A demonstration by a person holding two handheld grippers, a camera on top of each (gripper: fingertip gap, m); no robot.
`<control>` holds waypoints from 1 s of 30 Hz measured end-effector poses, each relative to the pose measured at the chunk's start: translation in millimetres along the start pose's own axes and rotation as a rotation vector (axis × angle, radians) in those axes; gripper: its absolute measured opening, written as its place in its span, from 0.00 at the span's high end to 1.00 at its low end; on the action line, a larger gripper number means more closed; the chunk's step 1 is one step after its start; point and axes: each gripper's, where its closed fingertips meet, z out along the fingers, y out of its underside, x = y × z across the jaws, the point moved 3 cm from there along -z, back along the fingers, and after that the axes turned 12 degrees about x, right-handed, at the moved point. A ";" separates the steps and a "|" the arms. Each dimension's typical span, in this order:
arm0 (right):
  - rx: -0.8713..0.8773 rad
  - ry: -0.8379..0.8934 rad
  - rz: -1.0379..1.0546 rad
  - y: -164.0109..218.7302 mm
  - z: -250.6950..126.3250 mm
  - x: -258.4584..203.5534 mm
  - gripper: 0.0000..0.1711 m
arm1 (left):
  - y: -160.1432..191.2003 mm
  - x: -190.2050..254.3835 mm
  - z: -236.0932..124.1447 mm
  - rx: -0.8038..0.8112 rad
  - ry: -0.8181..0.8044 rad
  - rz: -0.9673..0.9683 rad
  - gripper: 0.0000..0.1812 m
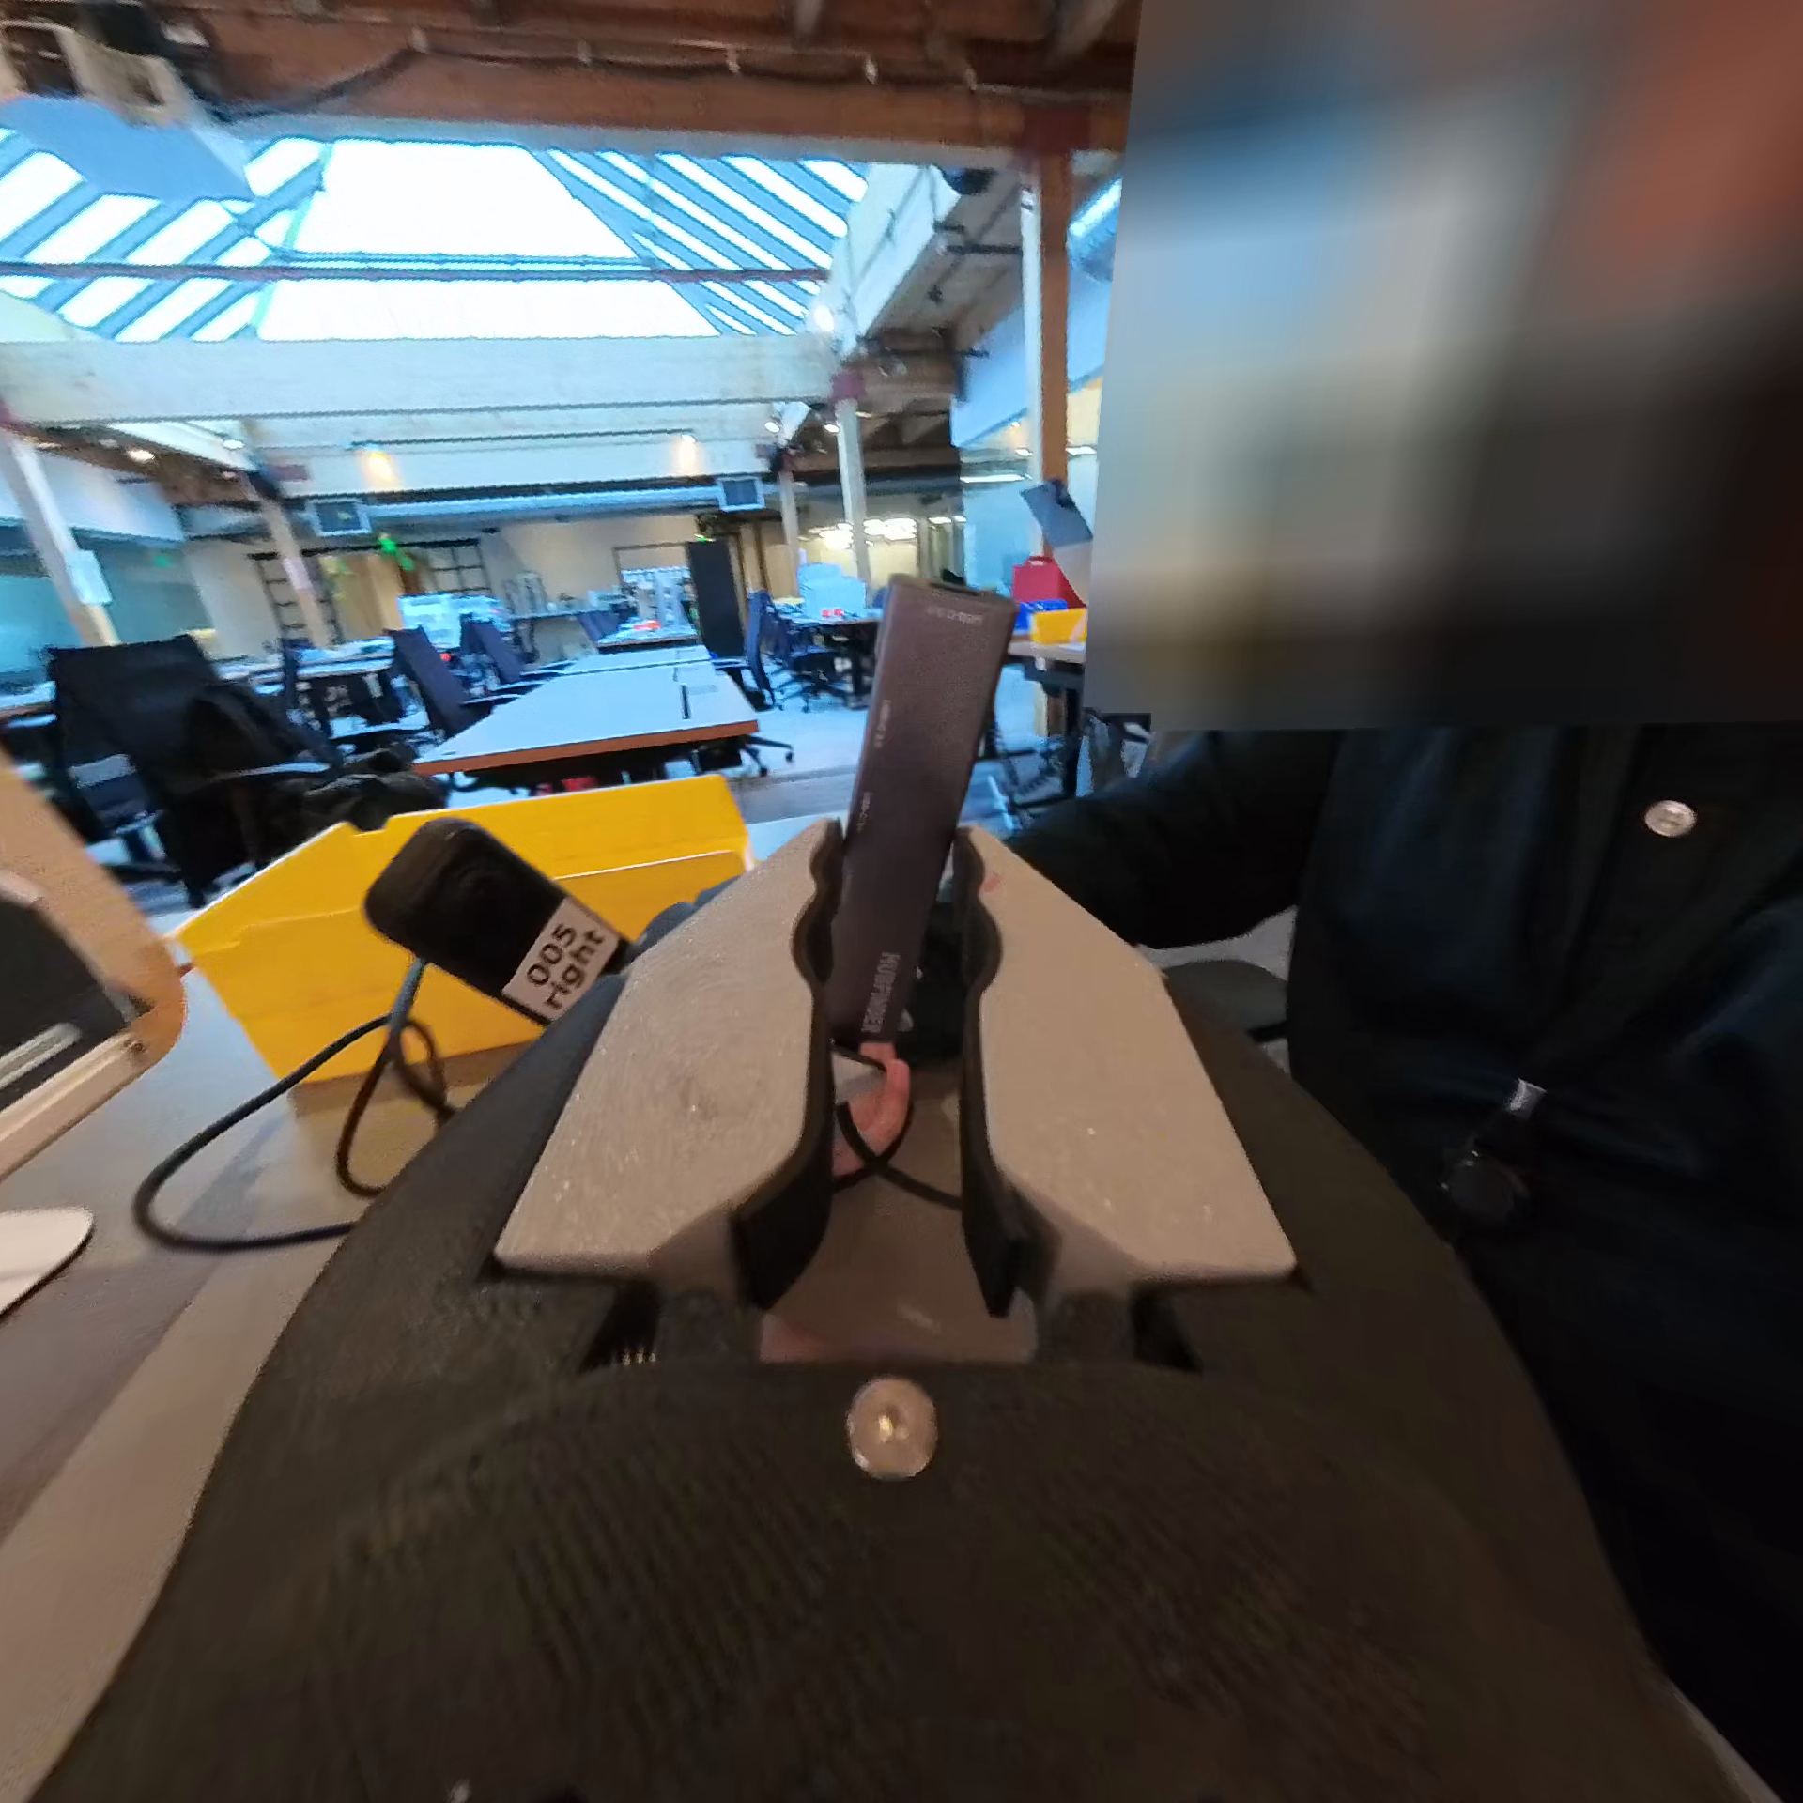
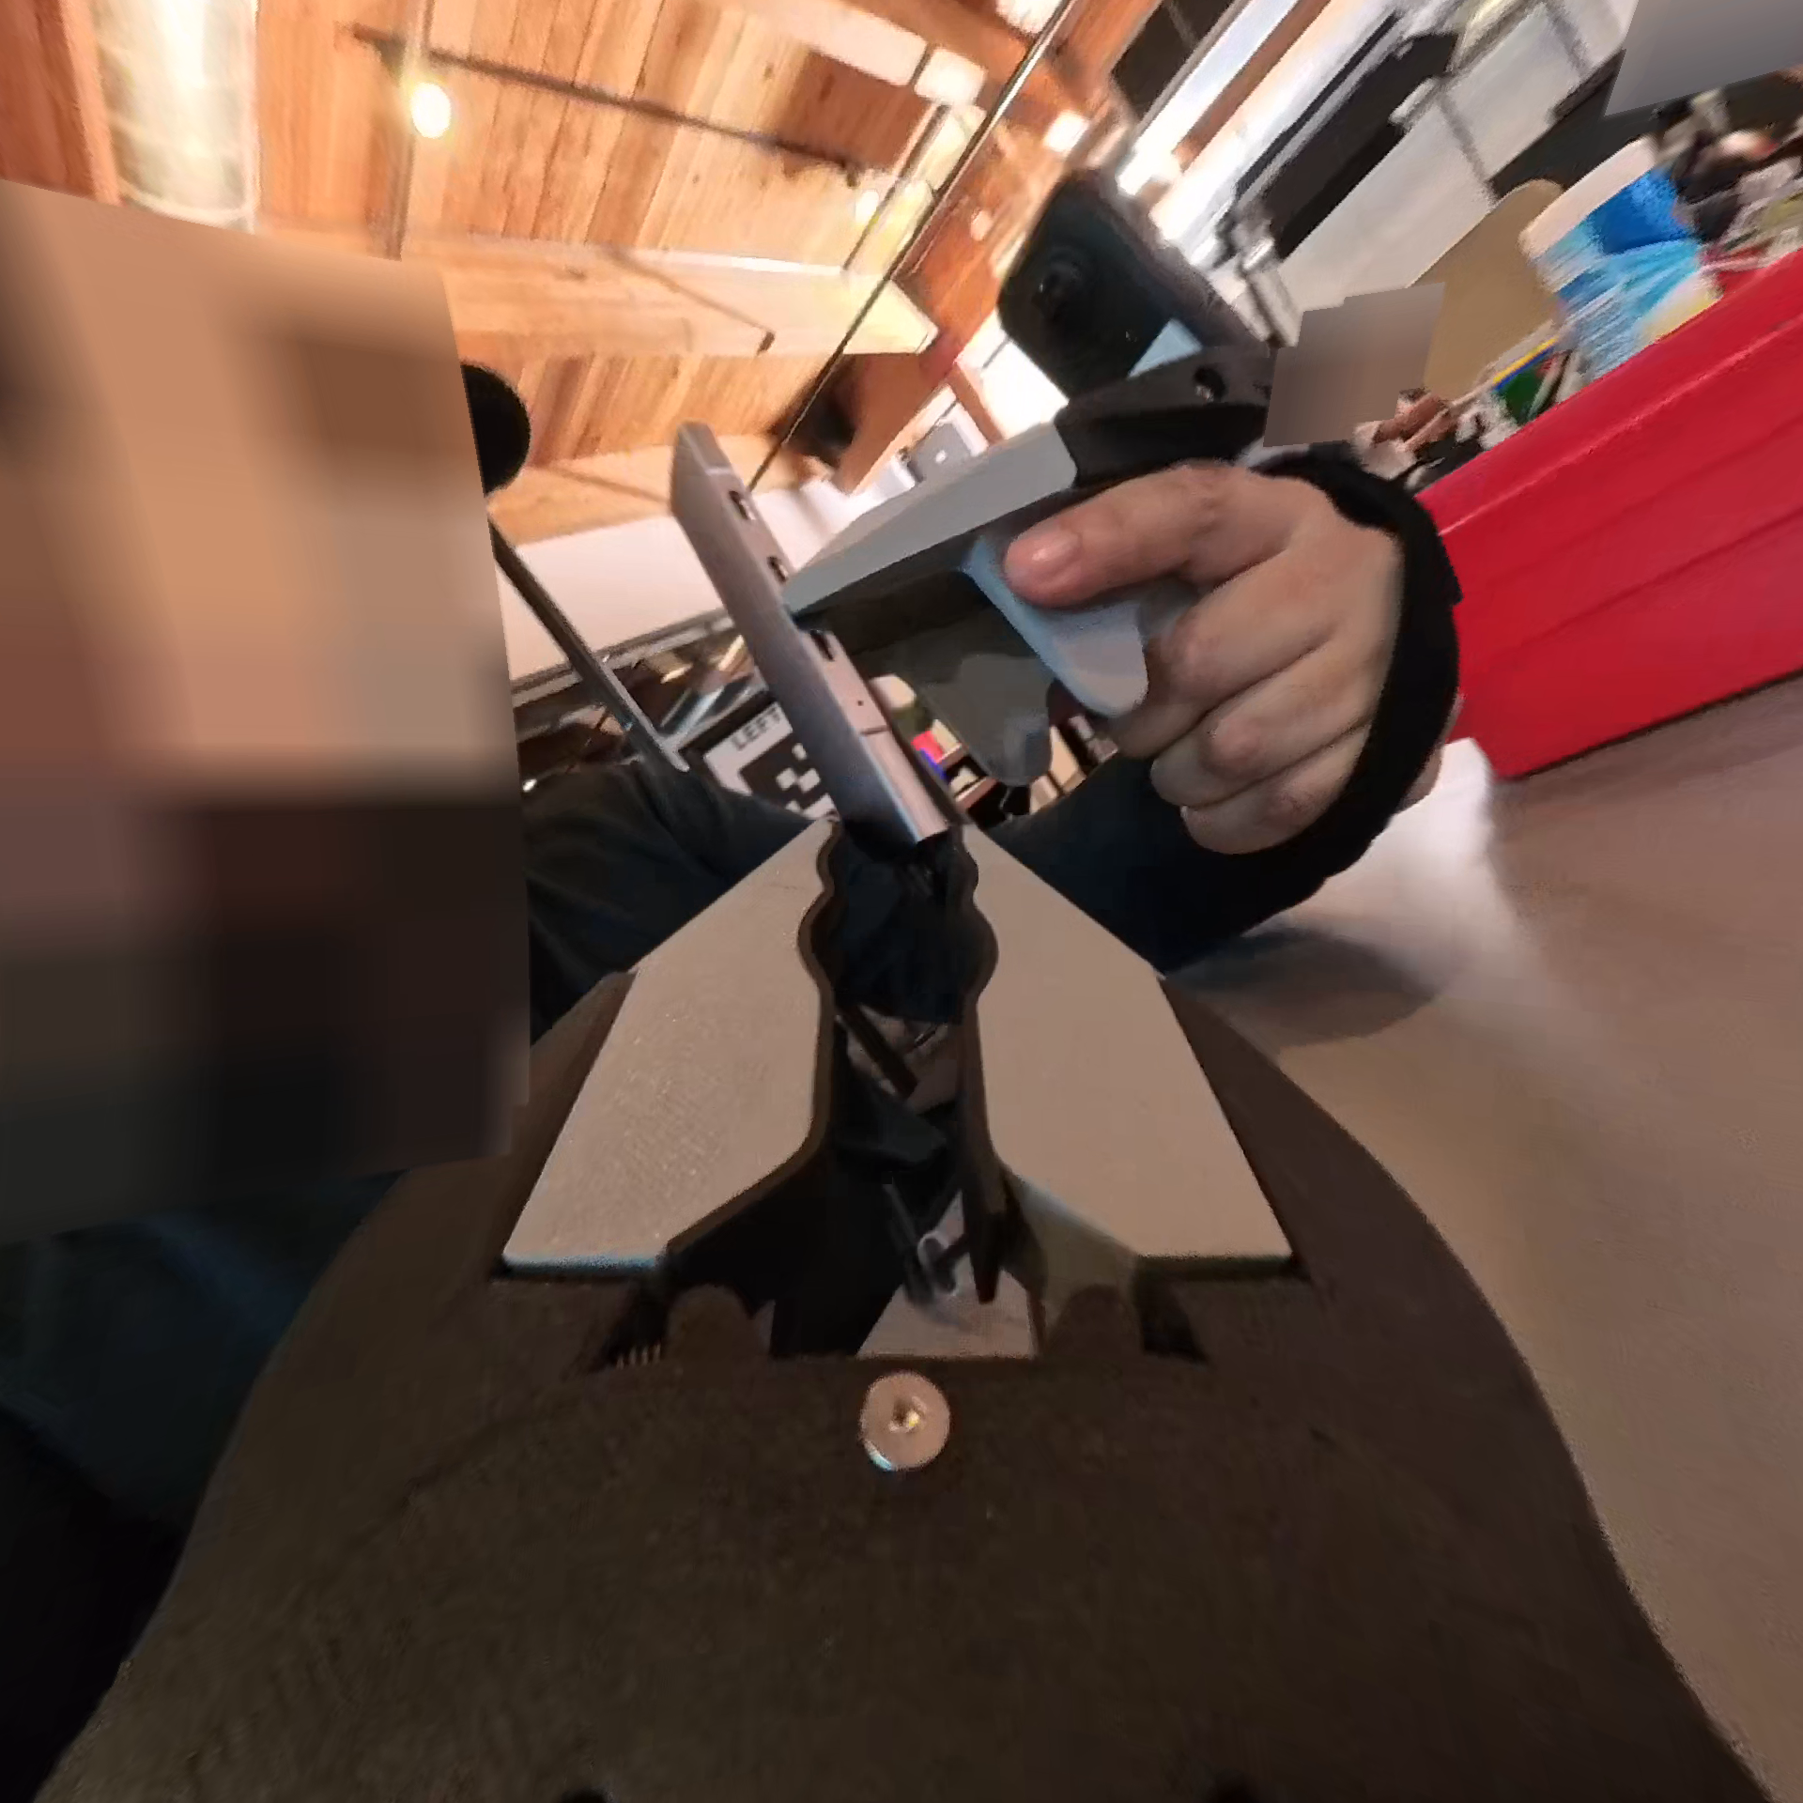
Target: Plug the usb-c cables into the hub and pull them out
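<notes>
USB-c hub [image 1: 917, 781] first: it is a slim dark-grey bar, and we have it pinched near its lower end in the jaws of our left gripper [image 1: 893, 859], its long axis running up and away from them, leaning slightly right. Left of it in that view sit a yellow bin [image 1: 468, 937] on the tabletop [image 1: 117, 1317] and the black camera [image 1: 478, 917] of our other tool, a thin cable [image 1: 293, 1083] looping below it.

Moving to the right wrist view, the hub [image 2: 781, 634] hangs just beyond the tips of our right gripper [image 2: 898, 859], its port edge showing. These jaws are nearly together around a dark cable [image 2: 893, 1054] running down the gap (whether they truly clamp it we cannot tell). At the hub's lower end something dark sits where a plug would, but its seating is hidden. Further right, a hand [image 2: 1249, 663] squeezes the left tool's trigger, with a red bin [image 2: 1610, 546] beyond.

We judge the next move runs along the hub's length, since the right gripper lies in line with its lower end.
</notes>
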 end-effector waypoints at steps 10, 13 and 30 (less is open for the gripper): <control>0.101 0.233 -0.133 -20.7 -18.7 23.5 0.97 | 18.3 -39.2 -32.3 -0.060 -0.320 -0.051 0.89; 0.067 0.323 -0.305 -24.8 -18.3 21.4 0.97 | 32.7 -44.3 -33.8 -0.143 -0.388 -0.053 0.83; -0.487 0.610 -1.082 -3.7 -32.1 -3.6 0.97 | 46.2 -19.8 -47.7 -0.497 -0.368 0.214 0.92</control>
